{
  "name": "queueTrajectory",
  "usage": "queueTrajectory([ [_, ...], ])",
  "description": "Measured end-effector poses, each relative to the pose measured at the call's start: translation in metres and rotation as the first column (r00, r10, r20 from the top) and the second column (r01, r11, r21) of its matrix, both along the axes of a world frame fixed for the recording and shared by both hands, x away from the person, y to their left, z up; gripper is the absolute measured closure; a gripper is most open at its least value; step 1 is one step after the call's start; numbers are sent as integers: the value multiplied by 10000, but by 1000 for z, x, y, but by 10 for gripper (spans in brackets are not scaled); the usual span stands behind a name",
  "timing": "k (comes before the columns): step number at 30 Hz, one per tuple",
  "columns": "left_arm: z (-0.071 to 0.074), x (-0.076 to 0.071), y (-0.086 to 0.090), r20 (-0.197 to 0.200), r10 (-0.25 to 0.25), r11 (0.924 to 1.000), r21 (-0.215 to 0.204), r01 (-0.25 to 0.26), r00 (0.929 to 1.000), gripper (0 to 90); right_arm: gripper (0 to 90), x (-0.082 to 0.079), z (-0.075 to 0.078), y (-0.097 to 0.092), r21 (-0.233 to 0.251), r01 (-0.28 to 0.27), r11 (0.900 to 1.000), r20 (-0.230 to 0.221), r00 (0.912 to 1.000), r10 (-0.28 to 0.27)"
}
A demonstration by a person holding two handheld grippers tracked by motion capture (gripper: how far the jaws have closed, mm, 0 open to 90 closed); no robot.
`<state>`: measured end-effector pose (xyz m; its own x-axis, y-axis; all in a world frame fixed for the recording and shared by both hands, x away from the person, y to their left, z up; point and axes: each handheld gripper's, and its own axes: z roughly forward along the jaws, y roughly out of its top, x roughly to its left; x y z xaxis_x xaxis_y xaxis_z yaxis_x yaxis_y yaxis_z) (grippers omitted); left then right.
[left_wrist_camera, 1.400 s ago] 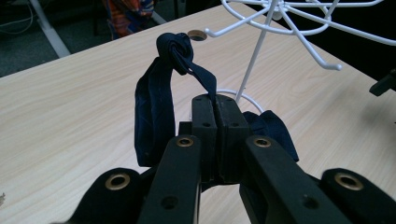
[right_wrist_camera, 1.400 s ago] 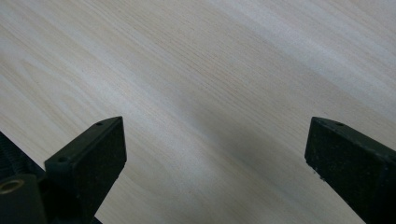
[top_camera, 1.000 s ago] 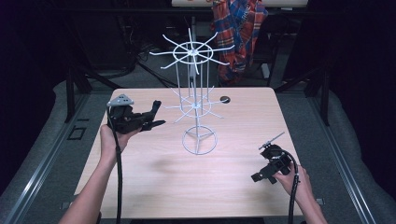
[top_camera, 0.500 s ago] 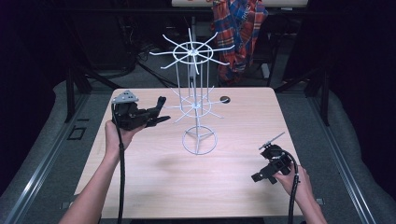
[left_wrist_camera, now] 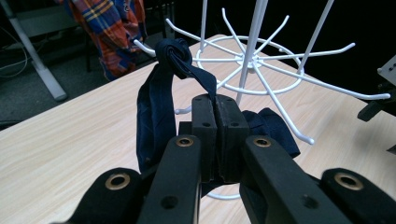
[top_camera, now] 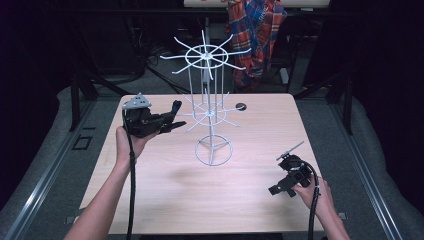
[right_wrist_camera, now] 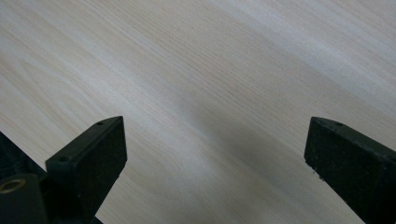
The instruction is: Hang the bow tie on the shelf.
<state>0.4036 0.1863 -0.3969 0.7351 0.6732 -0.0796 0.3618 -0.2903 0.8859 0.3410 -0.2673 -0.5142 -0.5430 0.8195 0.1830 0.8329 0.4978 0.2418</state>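
L gripper (left_wrist_camera: 215, 140) clamps navy cloth (left_wrist_camera: 159, 107) just beside white wire rack (top_camera: 210, 107); R gripper (right_wrist_camera: 215, 154) jaws wide, well apart from rack.

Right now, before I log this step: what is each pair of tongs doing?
Left tongs: closed on the dark blue cloth, near the white wire rack.
Right tongs: open, empty, over the table.

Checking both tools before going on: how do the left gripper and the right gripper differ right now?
The left gripper has its black fingers shut on a dark blue cloth strip; the right gripper has its fingers spread wide with nothing between them. The left one is held up beside the white wire rack; the right one sits low over the bare light wooden table, away from the rack. Both are black and hand-held, each trailing a cable.
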Motion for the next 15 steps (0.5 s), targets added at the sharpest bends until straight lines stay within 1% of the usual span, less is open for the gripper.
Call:
queueTrajectory([
  [1,0,0,0,2,-34,10000,13,34,10000,877,55,0,-1,1,199,105,9997,-9,9999,-105],
  [3,-1,0,-1,-12,-99,10000,-5,99,10000,878,55,1,0,0,6,-49,10000,-65,10000,49],
  [6,-2,0,-3,-32,-106,9999,75,106,9999,877,55,0,-1,2,173,16,9998,-4,10000,-16],
  [7,-4,0,-5,-38,-88,9999,137,88,10000,878,55,-1,0,2,131,-33,9999,12,10000,33],
  [9,-8,1,-9,-117,-152,9997,198,154,9998,877,55,-3,0,4,270,226,9994,145,9996,-230],
  [12,-12,2,-13,-182,-226,9994,259,230,9996,878,55,-3,0,4,319,255,9992,139,9996,-260],
  [13,-15,3,-16,-219,-297,9989,362,305,9993,877,55,-1,1,1,99,-28,9999,-35,10000,28],
  [14,-15,3,-16,-219,-297,9989,362,305,9993,877,55,-1,1,1,-20,-80,10000,-14,10000,80],
  [15,-17,5,-19,-278,-393,9985,365,403,9988,878,55,0,0,0,75,-98,9999,-80,9999,99],
])
